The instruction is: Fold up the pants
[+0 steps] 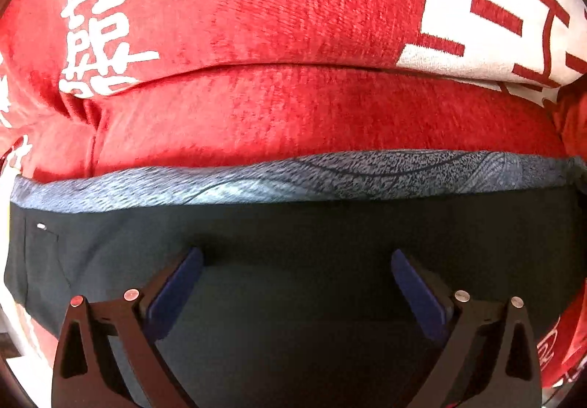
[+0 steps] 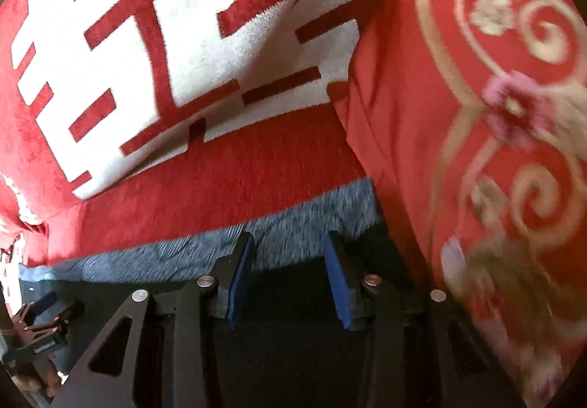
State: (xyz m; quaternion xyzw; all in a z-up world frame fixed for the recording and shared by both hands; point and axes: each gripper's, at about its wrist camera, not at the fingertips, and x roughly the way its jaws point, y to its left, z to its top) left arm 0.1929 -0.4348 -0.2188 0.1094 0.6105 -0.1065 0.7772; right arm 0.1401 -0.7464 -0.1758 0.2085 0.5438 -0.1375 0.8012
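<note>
the dark pants (image 1: 293,232) lie on a red blanket (image 1: 256,4), blue-grey lining along their far edge. left gripper (image 1: 296,261) and right gripper (image 2: 290,254) hover over them, fingers spread, grasping nothing. the right view is blurred, and the pants run out of frame.

A folded red blanket (image 1: 279,107) blocks the way ahead; a patterned red cushion (image 2: 495,136) crowds the right.

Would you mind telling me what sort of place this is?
Probably a bedroom, on a bed: dark pants lie against a red blanket with white characters, beside a red embroidered quilt or pillow.
</note>
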